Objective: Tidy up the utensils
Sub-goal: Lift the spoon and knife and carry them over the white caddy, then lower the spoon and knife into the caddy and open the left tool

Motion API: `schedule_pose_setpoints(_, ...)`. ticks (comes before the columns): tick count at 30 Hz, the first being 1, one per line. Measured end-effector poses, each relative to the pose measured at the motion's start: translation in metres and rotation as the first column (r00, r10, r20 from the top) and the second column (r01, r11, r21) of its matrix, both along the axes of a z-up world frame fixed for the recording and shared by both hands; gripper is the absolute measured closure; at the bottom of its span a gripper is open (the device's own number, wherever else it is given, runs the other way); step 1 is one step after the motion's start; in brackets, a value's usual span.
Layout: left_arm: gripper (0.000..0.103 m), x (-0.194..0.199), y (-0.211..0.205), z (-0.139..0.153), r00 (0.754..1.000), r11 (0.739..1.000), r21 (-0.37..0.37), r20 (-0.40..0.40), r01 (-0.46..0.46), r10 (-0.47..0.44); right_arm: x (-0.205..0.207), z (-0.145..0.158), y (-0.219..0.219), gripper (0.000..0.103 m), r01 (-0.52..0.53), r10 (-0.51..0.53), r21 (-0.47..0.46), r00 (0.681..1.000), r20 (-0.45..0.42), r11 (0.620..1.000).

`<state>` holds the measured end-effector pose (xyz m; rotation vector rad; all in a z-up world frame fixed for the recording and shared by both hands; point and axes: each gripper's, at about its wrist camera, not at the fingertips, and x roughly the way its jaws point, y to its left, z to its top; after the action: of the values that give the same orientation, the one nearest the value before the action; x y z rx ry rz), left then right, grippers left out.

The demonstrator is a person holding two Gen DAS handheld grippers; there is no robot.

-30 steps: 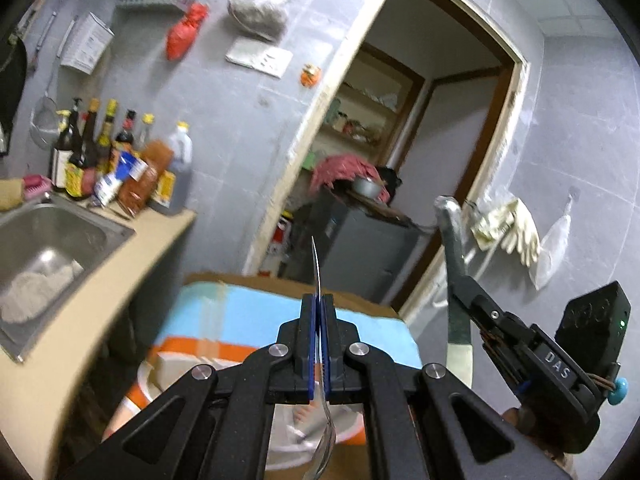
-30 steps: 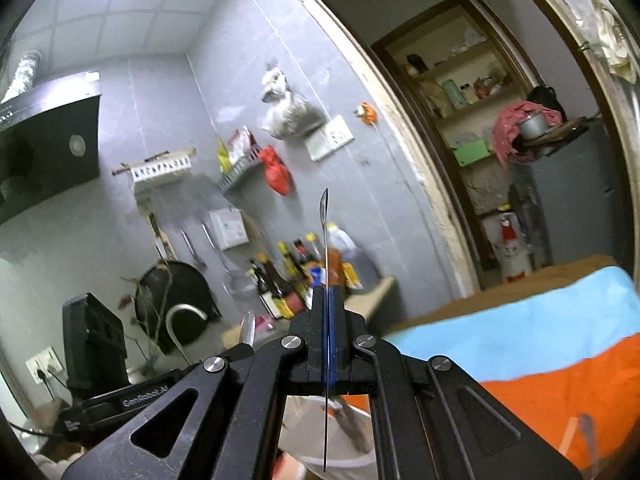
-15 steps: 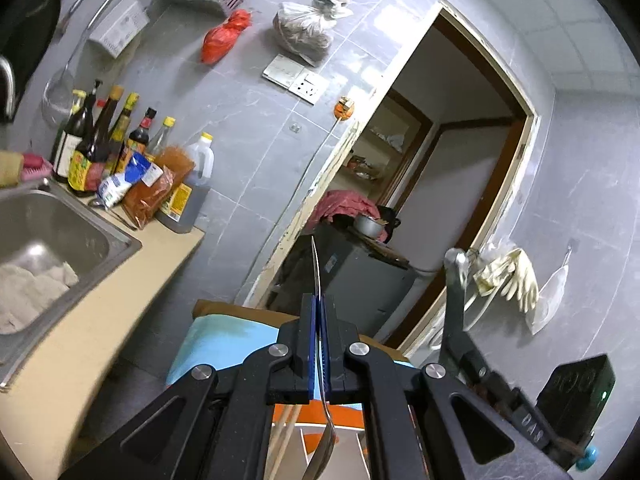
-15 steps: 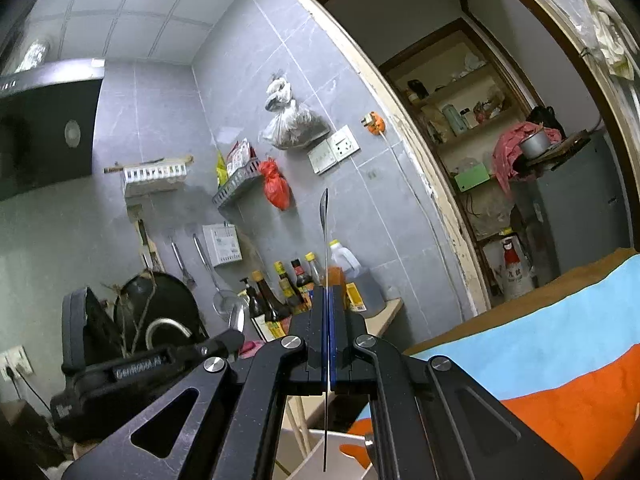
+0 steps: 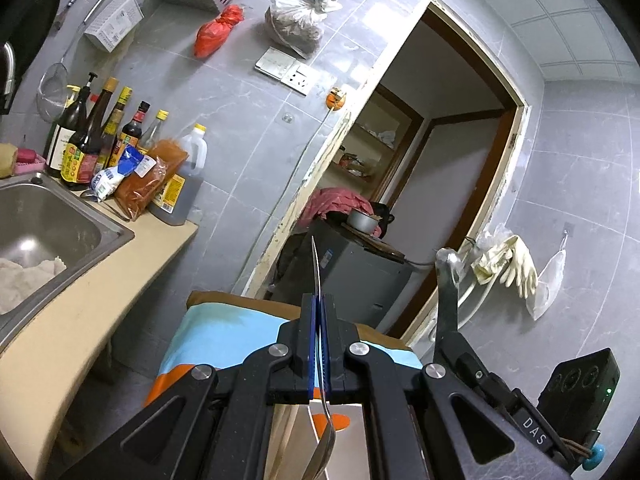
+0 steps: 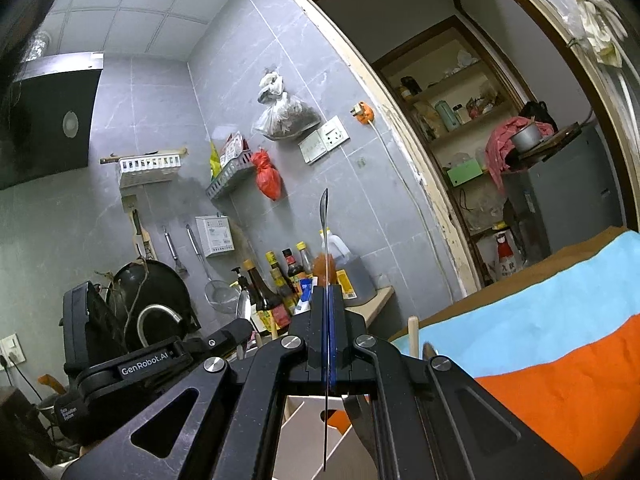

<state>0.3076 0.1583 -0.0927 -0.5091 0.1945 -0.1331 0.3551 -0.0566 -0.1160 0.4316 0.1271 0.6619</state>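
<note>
My left gripper (image 5: 319, 300) is shut on a metal spoon (image 5: 316, 268), handle up and bowl hanging below the jaws. Beneath it lies a white divided organizer box (image 5: 344, 416) on the blue and orange cloth (image 5: 224, 332). To the right my right gripper (image 5: 446, 334) clamps a flat metal utensil (image 5: 445, 276) upright. In the right wrist view that gripper (image 6: 329, 292) is shut on the utensil (image 6: 324, 220), seen edge-on, over the organizer's compartments (image 6: 304, 412). The left gripper (image 6: 240, 326) sits lower left with its spoon handle (image 6: 243, 304). Wooden sticks (image 6: 412, 332) rise from the box.
A steel sink (image 5: 48, 216) and beige counter (image 5: 100, 300) run along the left, with sauce bottles (image 5: 100, 136) at the wall. A doorway with a grey cabinet (image 5: 360, 268) lies behind the table. A wok (image 6: 152, 292) and a faucet (image 6: 156, 316) stand behind the left gripper.
Both grippers have sunk toward the white organizer box, each still clamping its utensil. The box now fills the space under the jaws in both views.
</note>
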Motion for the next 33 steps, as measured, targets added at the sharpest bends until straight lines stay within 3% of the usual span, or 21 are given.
schedule_pose_setpoints(10, 0.1, -0.004, -0.008, -0.006, 1.0, 0.999, 0.037, -0.024, 0.003, -0.002, -0.001, -0.011, 0.001, 0.102, 0.006, -0.007, -0.042, 1.0, -0.019, 0.999)
schedule_pose_setpoints(22, 0.098, -0.015, 0.0, 0.0, 0.994, 0.999, 0.047, -0.107, 0.024, -0.019, -0.003, -0.011, -0.005, 0.102, -0.017, 0.012, -0.087, 0.998, -0.065, 0.996)
schedule_pose_setpoints(24, 0.095, -0.017, 0.001, 0.004, 0.993, 0.999, 0.048, -0.115, 0.024, -0.018, -0.005, -0.01, -0.006, 0.102, -0.025, 0.017, -0.099, 0.997, -0.072, 0.995)
schedule_pose_setpoints(29, 0.071, -0.024, 0.002, 0.016, 0.994, 0.999, 0.037, -0.113, 0.013, -0.009, -0.011, -0.003, -0.01, 0.101, -0.039, 0.028, -0.126, 0.995, -0.091, 0.991)
schedule_pose_setpoints(33, 0.061, -0.031, -0.001, 0.03, 0.994, 0.999, 0.047, -0.108, -0.005, 0.01, -0.016, 0.007, -0.016, 0.1, -0.045, 0.032, -0.131, 0.995, -0.099, 0.99)
